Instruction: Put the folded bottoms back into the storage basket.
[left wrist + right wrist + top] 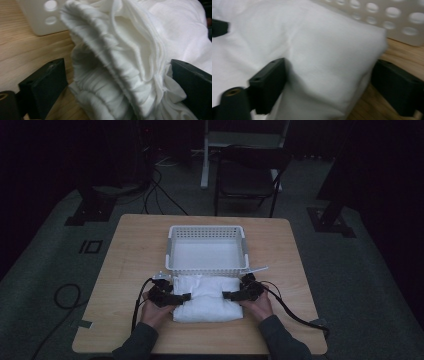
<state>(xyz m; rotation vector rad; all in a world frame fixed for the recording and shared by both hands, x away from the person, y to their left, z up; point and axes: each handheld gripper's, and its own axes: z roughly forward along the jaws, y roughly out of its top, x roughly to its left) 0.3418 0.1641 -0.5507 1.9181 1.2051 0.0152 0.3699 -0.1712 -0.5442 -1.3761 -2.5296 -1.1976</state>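
A folded white towel [207, 299] lies on the wooden table [135, 250], just in front of a white perforated basket [207, 270]. My left gripper [186, 297] is at the towel's left end and my right gripper [226, 295] at its right end, both pointing inward. In the left gripper view the towel's layered edge [120, 50] sits between the wide jaws of the left gripper [117, 82], with a gap at one jaw. In the right gripper view the right gripper [329, 75] straddles the towel's corner [324, 50], one jaw resting on the top and the other beside it.
The basket [37, 17] stands empty, its wall [392, 20] close behind the towel. A dark folding chair [250, 175] stands beyond the table's far edge. Cables trail from both grippers over the table's front, and more lie on the floor at left.
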